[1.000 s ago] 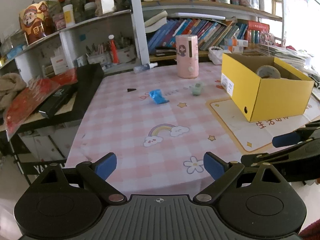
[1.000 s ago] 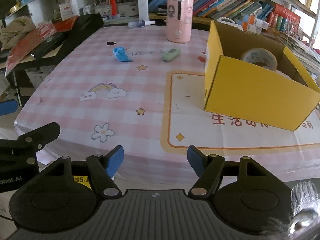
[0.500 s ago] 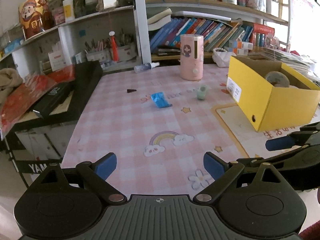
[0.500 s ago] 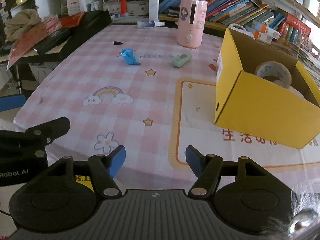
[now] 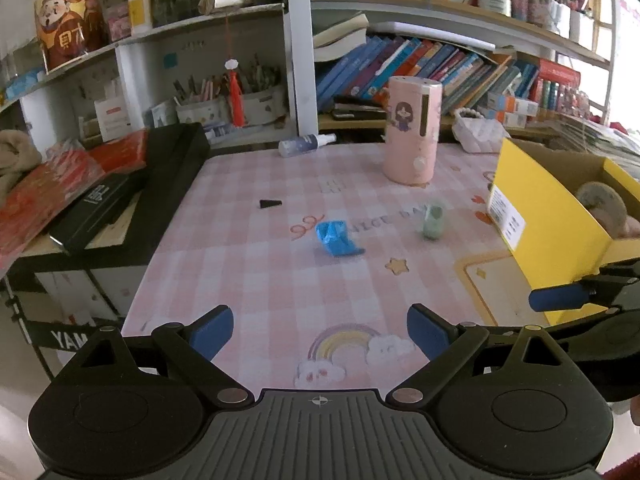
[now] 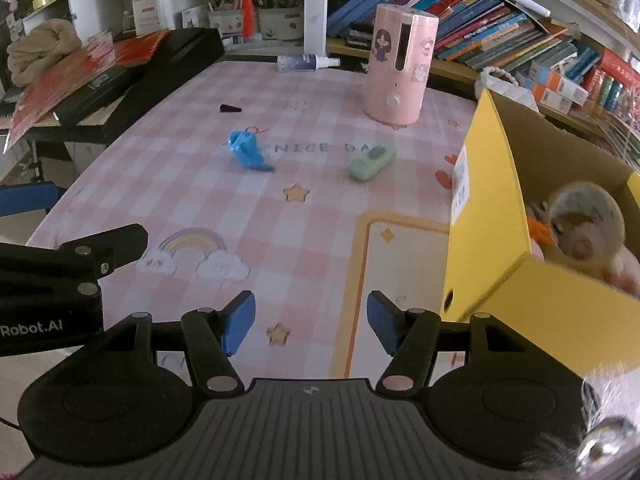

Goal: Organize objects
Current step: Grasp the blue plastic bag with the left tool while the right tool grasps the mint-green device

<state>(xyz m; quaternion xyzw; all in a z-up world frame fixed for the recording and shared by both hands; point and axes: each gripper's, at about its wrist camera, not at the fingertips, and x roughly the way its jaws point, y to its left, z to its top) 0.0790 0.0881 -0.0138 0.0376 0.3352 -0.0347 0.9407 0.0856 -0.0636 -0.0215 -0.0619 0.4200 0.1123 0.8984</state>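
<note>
Both grippers hang over the near edge of a surface [image 5: 280,280] covered with a pink checked cloth, and both have their jaws spread wide with nothing between them. The left gripper [image 5: 320,330] sits above the printed rainbow and clouds, and the right gripper [image 6: 308,322] sits just beside the near corner of a yellow box [image 6: 496,232], which stands open at the right of the surface. Inside the box lies a roll of tape [image 6: 586,224] on top of other items too blurred to name. Farther out on the cloth, a crumpled blue bag [image 6: 248,152] lies near the middle, and a small pale green case [image 6: 372,162] lies to its right, the two well apart. A little black wedge [image 6: 230,109] lies beyond the blue bag. A tall pink cylinder with a cartoon girl on it [image 6: 398,64] stands upright behind the green case, and a small spray bottle [image 6: 306,62] lies on its side at the far edge, below shelves packed with books.
</note>
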